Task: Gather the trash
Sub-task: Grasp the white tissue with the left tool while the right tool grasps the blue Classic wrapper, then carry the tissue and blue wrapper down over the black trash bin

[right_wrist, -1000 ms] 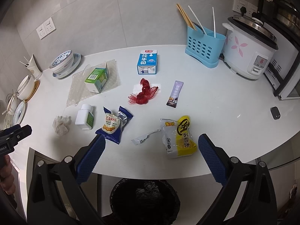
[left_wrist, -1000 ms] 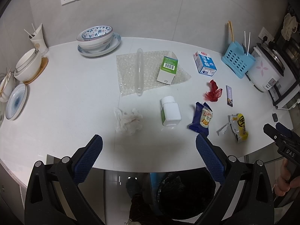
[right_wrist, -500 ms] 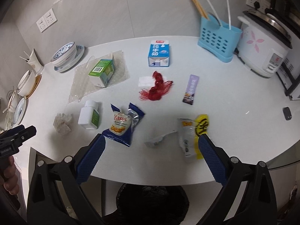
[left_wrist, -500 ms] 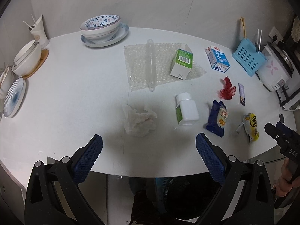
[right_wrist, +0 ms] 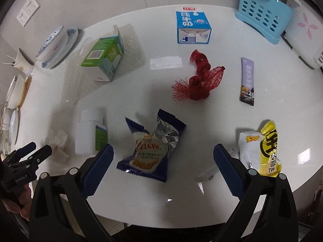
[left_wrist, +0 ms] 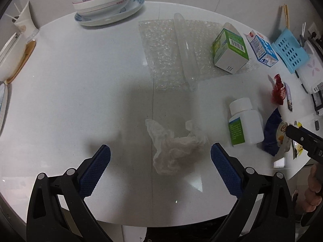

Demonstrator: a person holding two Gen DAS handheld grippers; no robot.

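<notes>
Trash lies on a white counter (left_wrist: 80,80). A crumpled tissue (left_wrist: 173,145) sits between the spread fingers of my open left gripper (left_wrist: 160,154). A blue snack wrapper (right_wrist: 151,147) lies between the fingers of my open right gripper (right_wrist: 163,159). Around it are a white bottle (right_wrist: 90,133), a red mesh net (right_wrist: 199,80), a yellow snack bag (right_wrist: 262,147), a purple sachet (right_wrist: 247,80), a blue milk carton (right_wrist: 192,26) and a green carton (right_wrist: 105,56) on bubble wrap (left_wrist: 171,52). Both grippers are empty.
Stacked bowls on a plate (left_wrist: 107,2) stand at the back left, more dishes (left_wrist: 10,60) at the left edge. A blue utensil holder (right_wrist: 262,14) and a rice cooker (right_wrist: 304,32) stand at the back right.
Both grippers moved forward and down toward the counter. The tissue now lies between the left fingers, the blue wrapper between the right fingers. The bin below is out of view.
</notes>
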